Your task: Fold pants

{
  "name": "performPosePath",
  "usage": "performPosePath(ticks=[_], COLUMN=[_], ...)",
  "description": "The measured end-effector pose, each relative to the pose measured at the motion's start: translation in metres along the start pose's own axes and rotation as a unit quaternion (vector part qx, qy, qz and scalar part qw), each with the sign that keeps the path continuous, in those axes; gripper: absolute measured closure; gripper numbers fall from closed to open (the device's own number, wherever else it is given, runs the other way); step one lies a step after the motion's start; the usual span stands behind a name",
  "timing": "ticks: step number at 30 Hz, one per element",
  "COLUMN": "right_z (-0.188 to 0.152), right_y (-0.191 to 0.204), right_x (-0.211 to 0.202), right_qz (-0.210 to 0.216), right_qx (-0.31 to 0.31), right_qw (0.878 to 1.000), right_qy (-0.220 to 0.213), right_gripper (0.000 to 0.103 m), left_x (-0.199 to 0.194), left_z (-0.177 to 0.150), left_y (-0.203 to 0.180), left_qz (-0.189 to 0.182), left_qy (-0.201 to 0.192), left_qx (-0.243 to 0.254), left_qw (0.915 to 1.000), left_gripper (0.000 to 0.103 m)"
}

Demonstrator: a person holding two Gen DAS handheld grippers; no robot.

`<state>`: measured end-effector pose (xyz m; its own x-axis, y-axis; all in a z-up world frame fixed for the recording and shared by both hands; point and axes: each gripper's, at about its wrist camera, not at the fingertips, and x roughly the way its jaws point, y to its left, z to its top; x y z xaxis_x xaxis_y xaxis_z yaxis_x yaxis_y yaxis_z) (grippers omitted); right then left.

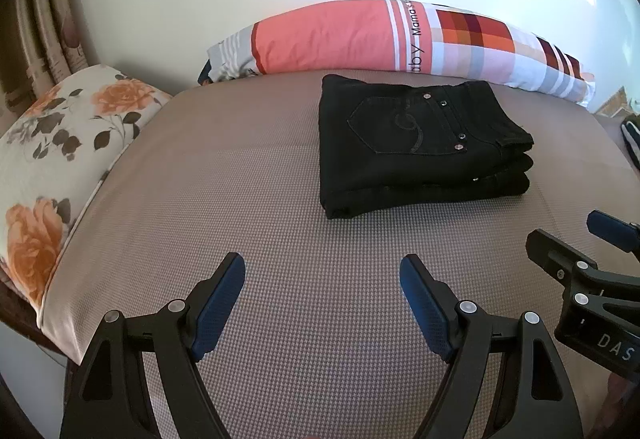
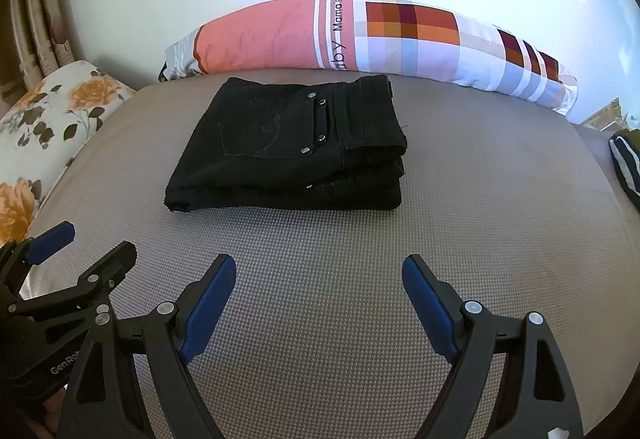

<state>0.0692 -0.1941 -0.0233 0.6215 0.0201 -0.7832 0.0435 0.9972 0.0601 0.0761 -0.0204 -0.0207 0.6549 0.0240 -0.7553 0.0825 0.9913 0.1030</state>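
Black pants (image 1: 416, 147) lie folded into a compact stack on the grey bed cover (image 1: 240, 199), back pocket and rivets facing up. In the right wrist view the same pants (image 2: 292, 151) sit just ahead and slightly left. My left gripper (image 1: 322, 271) hovers open over bare cover, short of the stack and to its left, nothing between its blue pads. My right gripper (image 2: 318, 271) is also open and empty, short of the stack. Each gripper shows at the edge of the other's view: the right gripper (image 1: 572, 235), the left gripper (image 2: 92, 243).
A long pink and checked pillow (image 1: 400, 39) lies along the wall behind the pants. A floral pillow (image 1: 52, 151) sits at the left edge of the bed. A dark striped item (image 2: 624, 167) pokes in at the far right. A curtain (image 1: 44, 35) hangs far left.
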Motion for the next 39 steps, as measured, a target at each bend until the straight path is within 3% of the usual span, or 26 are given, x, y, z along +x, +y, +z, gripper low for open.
performPosePath(ticks=[39], right_z=[-0.0040], right_y=[-0.0010], right_x=[0.0045], right_qz=[-0.004], right_qx=[0.003], right_qw=[1.000], right_qy=[0.009], right_gripper=[0.020], left_x=[0.0037], left_z=[-0.0039], left_y=[0.0018], left_qz=[-0.006], left_qy=[0.009], left_qx=[0.005], left_qw=[0.9999], left_gripper=[0.023])
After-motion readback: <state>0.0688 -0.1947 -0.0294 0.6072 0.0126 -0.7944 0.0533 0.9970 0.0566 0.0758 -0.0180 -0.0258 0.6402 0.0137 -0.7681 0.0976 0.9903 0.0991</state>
